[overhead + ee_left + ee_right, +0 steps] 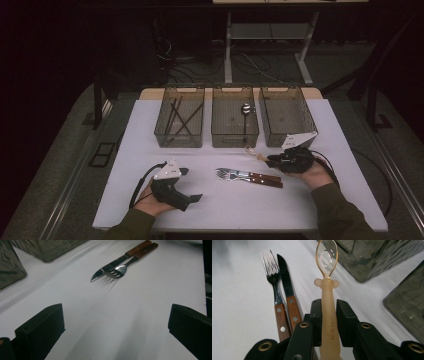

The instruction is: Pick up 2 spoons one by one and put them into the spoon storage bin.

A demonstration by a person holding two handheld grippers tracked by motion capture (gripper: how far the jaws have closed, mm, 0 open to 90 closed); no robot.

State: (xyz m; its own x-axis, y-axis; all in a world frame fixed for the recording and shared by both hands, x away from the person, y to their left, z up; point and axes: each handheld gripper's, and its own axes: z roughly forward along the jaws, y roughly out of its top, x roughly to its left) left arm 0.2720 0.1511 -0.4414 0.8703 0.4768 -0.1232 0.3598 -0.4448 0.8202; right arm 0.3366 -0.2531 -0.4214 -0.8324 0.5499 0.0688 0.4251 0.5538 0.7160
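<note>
Jaws, right gripper: clamped on the spoon's frosted handle, bowl end pointing out ahead; grip sits low on the handle, so most of the spoon overhangs.
Table: white top, bears everything listed; hard surface, anything dropped would bounce or skid.
Bins: three clear bins in a row at the far edge. Left bin holds dark sticks, probably chopsticks. Middle bin holds a metal spoon. Right bin looks empty.
Left gripper: resting low near the front edge, jaws wide apart, nothing between them; well apart from the cutlery.
Knife: wood handle, lying on the table just beside the fork, between the two grippers.
Fork: wood handle, tines alongside the knife tip, the two touching or nearly so.
Spoon: pale translucent plastic, held above the table near the front wall of the middle bin.
Risk, slip: smooth tapered handle may slide or pivot in the pads if swung fast; likely drop short of the bin.
Risk, snag: overhanging bowl may catch the bin's front rim if not lifted enough, shoving the bin or twisting the spoon loose.
Risk, sorting: release over the right bin would misplace it, judging by the spoon in the middle one.
Risk, cable: trailing lead could sweep the knife and fork.
</note>
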